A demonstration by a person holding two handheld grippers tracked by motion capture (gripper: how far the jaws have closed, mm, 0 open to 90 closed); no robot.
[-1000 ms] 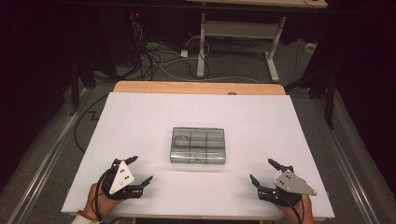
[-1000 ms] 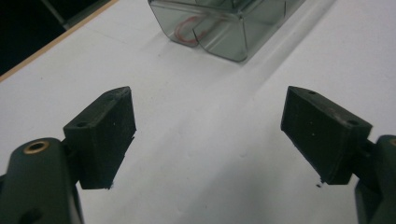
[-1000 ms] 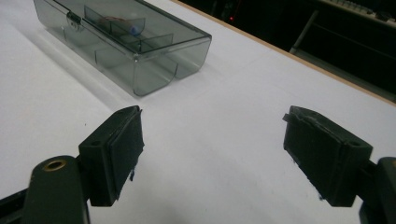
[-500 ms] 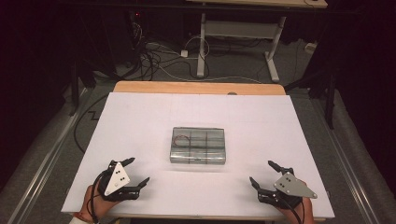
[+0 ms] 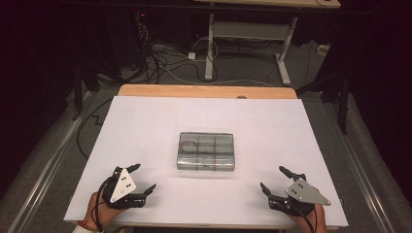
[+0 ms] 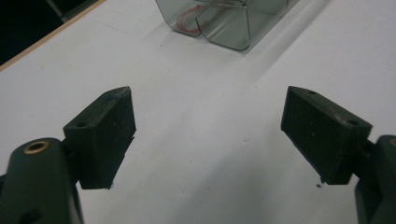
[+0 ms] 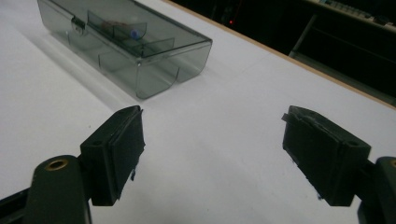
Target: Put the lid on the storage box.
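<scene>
Clear grey compartment box (image 5: 206, 151) lying flat at the middle of the white tabletop (image 5: 145, 126), lid closed, with a red looped wire (image 5: 186, 144) visible in its rear left compartment. Left tongs (image 5: 144, 177) held low over the near left part of the tabletop, jaws spread wide, nothing between them, aimed toward the box and well apart from it. Right tongs (image 5: 275, 177) held low over the near right part of the tabletop, jaws likewise spread wide and empty, also well apart from the box. In the left gripper view, tongs (image 6: 208, 133) wide over bare white surface, corner of the box (image 6: 224, 21) at the top edge. In the right gripper view, tongs (image 7: 212, 149) wide, box (image 7: 126, 44) to the upper left, its inner dividers visible through the lid.
</scene>
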